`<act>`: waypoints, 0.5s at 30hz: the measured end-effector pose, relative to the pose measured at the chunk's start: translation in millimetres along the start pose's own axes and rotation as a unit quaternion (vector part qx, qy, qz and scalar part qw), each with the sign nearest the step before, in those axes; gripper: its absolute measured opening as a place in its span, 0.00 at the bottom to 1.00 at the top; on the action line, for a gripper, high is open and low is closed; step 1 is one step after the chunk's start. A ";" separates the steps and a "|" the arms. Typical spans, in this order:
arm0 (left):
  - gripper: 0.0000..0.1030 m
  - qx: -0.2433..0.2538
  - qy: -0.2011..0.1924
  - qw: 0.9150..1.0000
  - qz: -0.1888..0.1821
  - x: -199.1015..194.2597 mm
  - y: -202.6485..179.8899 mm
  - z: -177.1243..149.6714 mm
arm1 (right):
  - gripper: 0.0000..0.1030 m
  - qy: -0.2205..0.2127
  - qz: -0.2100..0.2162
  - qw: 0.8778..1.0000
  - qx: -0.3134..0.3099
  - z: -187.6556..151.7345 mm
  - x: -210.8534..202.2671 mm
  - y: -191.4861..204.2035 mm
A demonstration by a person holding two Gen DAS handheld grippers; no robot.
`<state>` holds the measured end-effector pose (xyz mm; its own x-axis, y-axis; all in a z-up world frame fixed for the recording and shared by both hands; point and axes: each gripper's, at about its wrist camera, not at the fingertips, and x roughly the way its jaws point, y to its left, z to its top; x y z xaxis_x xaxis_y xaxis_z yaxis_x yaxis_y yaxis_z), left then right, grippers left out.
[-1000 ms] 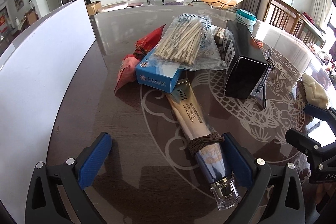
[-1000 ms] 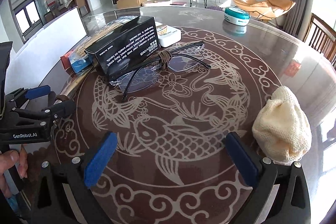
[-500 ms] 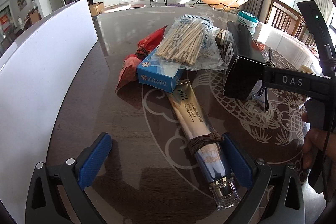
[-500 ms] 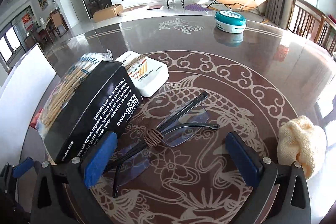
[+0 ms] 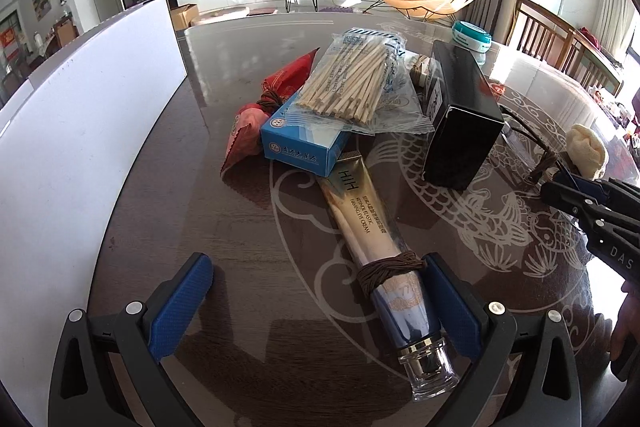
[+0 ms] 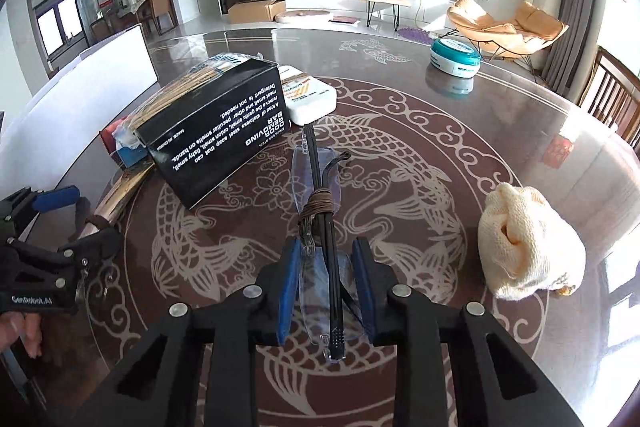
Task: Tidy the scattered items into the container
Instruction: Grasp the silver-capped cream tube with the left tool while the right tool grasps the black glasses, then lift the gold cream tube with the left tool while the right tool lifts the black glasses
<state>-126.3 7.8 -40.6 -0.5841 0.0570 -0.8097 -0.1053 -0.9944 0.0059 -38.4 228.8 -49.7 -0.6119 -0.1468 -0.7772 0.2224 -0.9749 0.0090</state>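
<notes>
Here we see the right claw closed on the folded rimless glasses with black arms, a brown cord wound round their middle; its blue pads press the lenses from both sides. The glasses lie just beside the black rectangular carton with white print, on the side away from the white-walled container. The left claw is spread wide and holds nothing, its right pad touching the gold-and-blue cream tube with a clear cap on the dark patterned worktop. That tube runs up to the blue cardboard box beside the carton. A clear bag of wooden sticks rests on the box. A cream knitted cloth sits well apart from the carton.
</notes>
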 end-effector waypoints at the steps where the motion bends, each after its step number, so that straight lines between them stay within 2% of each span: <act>1: 1.00 0.000 0.000 1.000 0.000 0.0 0.2 0.1 | 0.27 0.000 -0.003 1.000 -0.002 -4.6 -3.6 -1.1; 6: 1.00 0.000 0.002 1.000 0.001 -0.1 -0.7 0.2 | 0.28 0.001 -0.011 1.000 -0.003 -11.4 -9.0 -4.0; 10: 1.00 0.003 0.002 1.000 -0.001 -3.1 -9.4 -4.4 | 0.39 0.002 -0.019 1.000 0.009 -12.2 -8.7 -9.4; 12: 1.00 0.023 0.001 1.000 -0.014 -2.4 -19.1 -3.8 | 0.40 0.002 -0.015 1.000 0.015 -12.4 -8.9 -11.7; 14: 0.99 0.021 -0.002 1.000 -0.014 -1.3 -21.4 -0.9 | 0.40 0.002 -0.020 1.000 0.011 -12.2 -8.6 -10.6; 15: 0.81 0.019 -0.010 1.000 -0.013 -2.6 -21.5 1.0 | 0.40 0.003 -0.021 1.000 0.011 -12.2 -8.5 -10.2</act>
<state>-123.2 29.1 -38.0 -0.5962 0.0846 -0.7984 -0.1503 -0.9886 0.0075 -26.2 242.1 -50.9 -0.6166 -0.1048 -0.7803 0.1802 -0.9836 -0.0103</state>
